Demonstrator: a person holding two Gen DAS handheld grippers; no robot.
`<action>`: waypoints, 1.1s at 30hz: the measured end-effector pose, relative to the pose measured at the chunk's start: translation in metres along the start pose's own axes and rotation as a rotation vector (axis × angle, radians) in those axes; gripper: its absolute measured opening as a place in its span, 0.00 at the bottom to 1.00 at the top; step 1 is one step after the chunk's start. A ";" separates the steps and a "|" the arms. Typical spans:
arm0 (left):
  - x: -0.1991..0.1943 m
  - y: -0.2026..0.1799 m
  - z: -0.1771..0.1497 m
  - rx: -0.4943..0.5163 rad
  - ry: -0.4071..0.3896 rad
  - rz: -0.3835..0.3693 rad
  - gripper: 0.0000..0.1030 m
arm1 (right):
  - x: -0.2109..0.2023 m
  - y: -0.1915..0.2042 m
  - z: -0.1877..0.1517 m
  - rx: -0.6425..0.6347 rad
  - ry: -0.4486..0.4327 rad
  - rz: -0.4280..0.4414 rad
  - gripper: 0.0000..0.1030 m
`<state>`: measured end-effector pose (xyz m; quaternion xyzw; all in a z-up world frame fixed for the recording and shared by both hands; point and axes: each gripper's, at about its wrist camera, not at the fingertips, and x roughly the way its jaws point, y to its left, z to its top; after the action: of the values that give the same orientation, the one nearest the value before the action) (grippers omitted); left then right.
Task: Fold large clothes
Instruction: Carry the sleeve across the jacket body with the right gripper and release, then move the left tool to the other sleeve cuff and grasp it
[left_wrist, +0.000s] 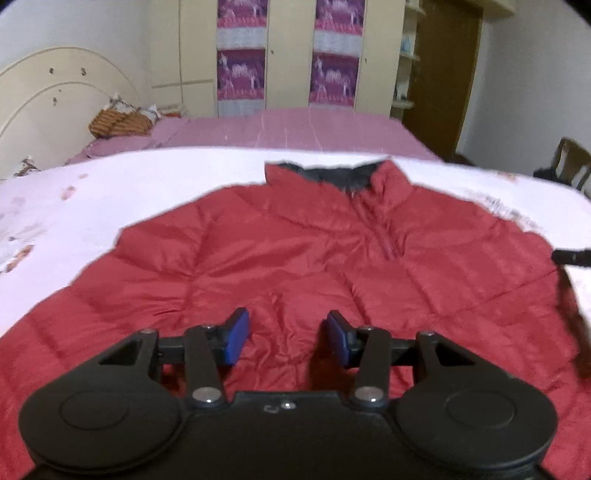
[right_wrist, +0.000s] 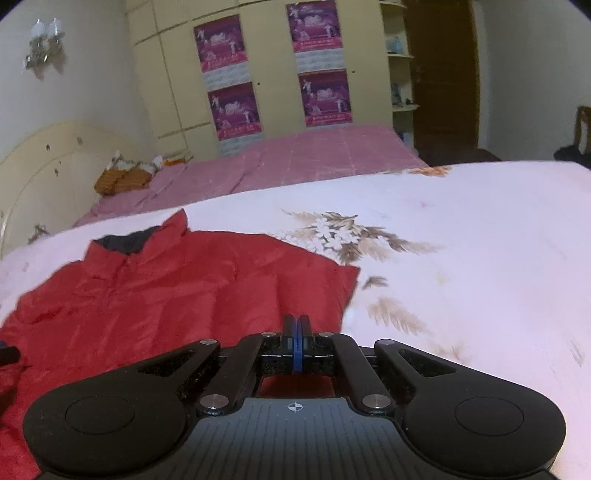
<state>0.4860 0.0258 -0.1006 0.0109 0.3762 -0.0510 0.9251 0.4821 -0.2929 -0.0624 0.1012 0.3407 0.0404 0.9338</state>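
A red quilted jacket (left_wrist: 295, 240) lies spread front-up on a white floral bedspread (left_wrist: 110, 184), zipper closed, with its dark-lined collar (left_wrist: 332, 173) at the far side. My left gripper (left_wrist: 286, 332) hovers over the jacket's lower middle, open, with only wrinkled fabric below the blue pads (left_wrist: 236, 332). In the right wrist view the jacket (right_wrist: 166, 295) fills the left half. My right gripper (right_wrist: 296, 328) is shut, pads pressed together, above the jacket's right edge near the bedspread (right_wrist: 443, 258). I see no fabric between its pads.
Beyond the white cover lies a pink bedspread (right_wrist: 314, 155) with an orange woven basket (right_wrist: 118, 177) by the cream headboard (right_wrist: 44, 166). A wardrobe with purple posters (right_wrist: 236, 74), a dark door (right_wrist: 443, 74) and a chair (left_wrist: 569, 162) stand behind.
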 end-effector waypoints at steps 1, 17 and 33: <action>0.009 0.001 -0.001 -0.001 0.008 0.003 0.46 | 0.011 -0.003 0.001 -0.001 0.019 -0.004 0.00; -0.038 -0.004 -0.024 -0.043 -0.014 -0.027 0.46 | -0.046 -0.008 -0.024 0.030 0.008 0.010 0.00; -0.013 -0.008 -0.030 0.035 0.041 0.004 0.49 | -0.045 0.016 -0.042 -0.029 0.094 -0.064 0.00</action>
<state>0.4551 0.0210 -0.1127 0.0291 0.3941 -0.0557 0.9169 0.4207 -0.2767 -0.0625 0.0748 0.3867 0.0204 0.9190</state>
